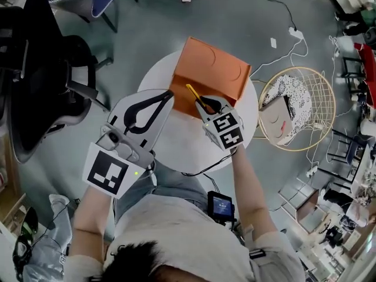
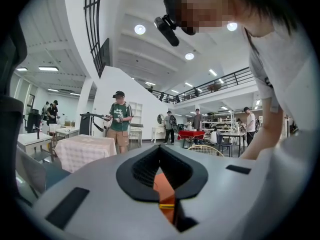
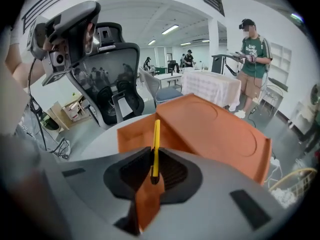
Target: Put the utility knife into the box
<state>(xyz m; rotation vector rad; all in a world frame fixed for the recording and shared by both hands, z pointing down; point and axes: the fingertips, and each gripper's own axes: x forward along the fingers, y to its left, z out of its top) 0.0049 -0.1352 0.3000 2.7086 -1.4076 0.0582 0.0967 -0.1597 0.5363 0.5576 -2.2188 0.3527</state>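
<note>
An orange box [image 1: 211,69] with its lid flipped open stands at the far side of a round white table [image 1: 176,148]. My right gripper [image 1: 204,103] is shut on a thin yellow utility knife [image 1: 193,92], which points up and left over the box's near edge. In the right gripper view the knife [image 3: 156,144] sticks out from between the jaws toward the box [image 3: 215,129]. My left gripper [image 1: 167,97] hovers just left of the box, jaws together and empty. In the left gripper view only a sliver of the box [image 2: 161,184] shows between the jaws.
A black office chair [image 1: 47,81] stands left of the table. A round wire basket [image 1: 296,107] holding a cushion sits on the floor to the right, with cables nearby. A person in a green shirt [image 3: 252,59] stands beyond the box.
</note>
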